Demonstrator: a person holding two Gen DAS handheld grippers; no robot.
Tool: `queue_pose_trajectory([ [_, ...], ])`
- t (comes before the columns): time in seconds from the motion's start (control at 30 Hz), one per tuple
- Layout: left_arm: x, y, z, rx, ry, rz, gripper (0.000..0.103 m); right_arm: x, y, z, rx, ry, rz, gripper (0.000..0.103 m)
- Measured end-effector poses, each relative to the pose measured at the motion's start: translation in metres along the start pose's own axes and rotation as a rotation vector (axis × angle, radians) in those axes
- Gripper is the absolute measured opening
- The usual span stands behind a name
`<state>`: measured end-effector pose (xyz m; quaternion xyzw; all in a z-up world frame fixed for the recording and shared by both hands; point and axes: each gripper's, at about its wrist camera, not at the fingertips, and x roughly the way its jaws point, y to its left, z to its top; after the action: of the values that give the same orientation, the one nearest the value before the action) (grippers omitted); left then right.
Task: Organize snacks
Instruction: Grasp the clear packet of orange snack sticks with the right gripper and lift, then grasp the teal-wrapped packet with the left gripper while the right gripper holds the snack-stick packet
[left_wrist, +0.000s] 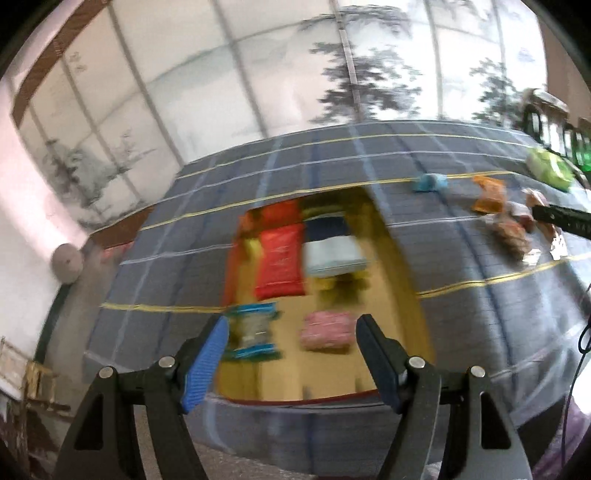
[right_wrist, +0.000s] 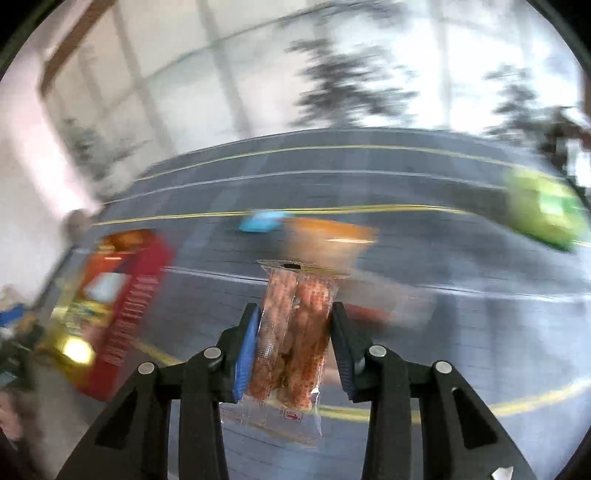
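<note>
Clamping a clear packet of orange-brown snack sticks (right_wrist: 293, 332), the right claw (right_wrist: 295, 325) has its blue and black pads pressed on the packet's two long sides; the packet stands upright between them, its sealed top edge jutting far beyond the tips and its bottom edge hanging near the camera. No earlier view shows how it came there. Behind it, blurred, the grey checked cloth of the tabletop (right_wrist: 369, 177) carries a small blue wrapper (right_wrist: 260, 221), an orange packet (right_wrist: 328, 236) and, at far right, a green pack (right_wrist: 546, 214). The red-sided box (right_wrist: 125, 302) lies at left.

The left claw (left_wrist: 291, 332) stands wide open with nothing between its pads, poised above the near end of that yellow-floored box (left_wrist: 399, 295). Inside the box, a blue-edged packet (left_wrist: 253, 334) lies just beside the left blue pad, and a pink packet (left_wrist: 327, 330) lies near the right black pad. Farther in sit a red packet (left_wrist: 280, 266) and a pale blue one (left_wrist: 334, 256). Loose snacks (left_wrist: 509, 229) remain scattered on the cloth at far right.
</note>
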<state>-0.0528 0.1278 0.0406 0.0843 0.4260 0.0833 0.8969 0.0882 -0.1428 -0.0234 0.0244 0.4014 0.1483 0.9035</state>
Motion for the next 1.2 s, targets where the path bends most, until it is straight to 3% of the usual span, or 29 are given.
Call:
queue_pose_trajectory([
  [0.17,0.000,-0.034,0.027,0.023,0.022,-0.142,0.073,-0.016,-0.080,-0.020,0.033,-0.007,-0.236,0.035],
  [0.33,0.014,-0.073,0.068,0.063,0.038,-0.213,0.073,-0.007,-0.128,-0.025,0.110,-0.002,-0.295,0.035],
  [0.57,0.049,-0.119,0.125,0.151,0.011,-0.227,0.073,0.008,-0.151,-0.033,0.187,-0.005,-0.238,0.035],
  [0.77,0.107,-0.150,0.163,0.220,0.025,-0.240,0.073,0.007,-0.149,-0.037,0.198,-0.014,-0.214,0.036],
  [0.93,0.158,-0.173,0.181,0.285,0.106,-0.242,0.073,0.007,-0.148,-0.039,0.198,-0.019,-0.191,0.036],
  [1.1,0.191,-0.176,0.194,0.262,0.177,-0.301,0.073,0.007,-0.148,-0.039,0.197,-0.020,-0.179,0.036],
  [1.2,0.214,-0.178,0.198,0.252,0.218,-0.283,0.073,0.006,-0.148,-0.039,0.198,-0.020,-0.172,0.036],
])
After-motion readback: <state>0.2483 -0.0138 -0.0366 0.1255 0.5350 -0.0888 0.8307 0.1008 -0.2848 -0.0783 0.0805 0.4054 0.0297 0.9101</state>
